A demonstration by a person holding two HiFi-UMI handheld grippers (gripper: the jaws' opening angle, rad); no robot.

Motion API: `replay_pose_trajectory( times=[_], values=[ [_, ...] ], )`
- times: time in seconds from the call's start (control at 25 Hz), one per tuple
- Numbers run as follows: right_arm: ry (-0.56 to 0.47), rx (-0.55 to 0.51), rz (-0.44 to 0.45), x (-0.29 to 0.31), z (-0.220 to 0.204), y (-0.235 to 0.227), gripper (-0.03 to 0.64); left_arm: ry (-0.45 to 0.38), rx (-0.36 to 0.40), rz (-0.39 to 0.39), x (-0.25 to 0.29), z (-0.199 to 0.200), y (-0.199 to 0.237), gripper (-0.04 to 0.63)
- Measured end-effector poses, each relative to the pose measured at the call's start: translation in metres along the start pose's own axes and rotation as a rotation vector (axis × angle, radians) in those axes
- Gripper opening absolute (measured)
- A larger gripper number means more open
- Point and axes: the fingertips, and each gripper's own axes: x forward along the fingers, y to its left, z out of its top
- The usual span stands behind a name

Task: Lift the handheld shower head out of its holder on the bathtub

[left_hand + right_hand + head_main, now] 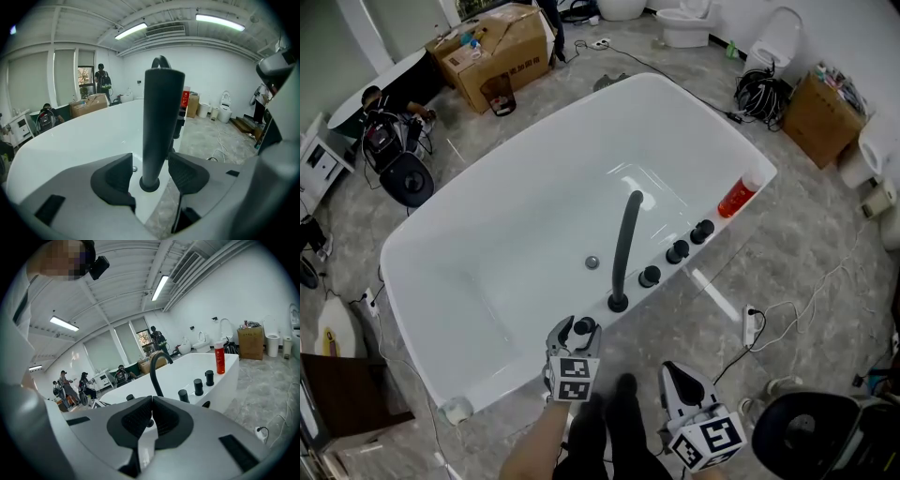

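The handheld shower head [159, 117] is a dark upright cylinder standing in its holder on the white bathtub's rim [534, 370]. My left gripper [151, 174] is open, with one jaw on each side of the lower stem; the right pad [185, 173] is very near it and the left pad [117, 177] stands off. In the head view the left gripper [577, 331] sits at the shower head [584, 327] on the near rim. My right gripper [675, 377] hangs outside the tub, and its pads meet with nothing between them [151, 416].
A tall black curved spout [624, 244] rises from the rim beside three black knobs [677, 251]. A red bottle [737, 197] stands on the rim's right end. Cardboard boxes [502, 47], toilets [684, 23], coiled cables [759, 92] and a power strip [751, 323] lie around on the floor.
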Motion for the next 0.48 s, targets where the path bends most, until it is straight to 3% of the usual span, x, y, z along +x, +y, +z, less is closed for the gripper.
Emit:
replay_pose_trajectory(
  times=[0.48],
  values=[
    [0.016,0.014,-0.001,0.014,-0.009,-0.001,0.005,0.03,-0.011,0.006,0.015,-0.015,0.009,0.225]
  ],
)
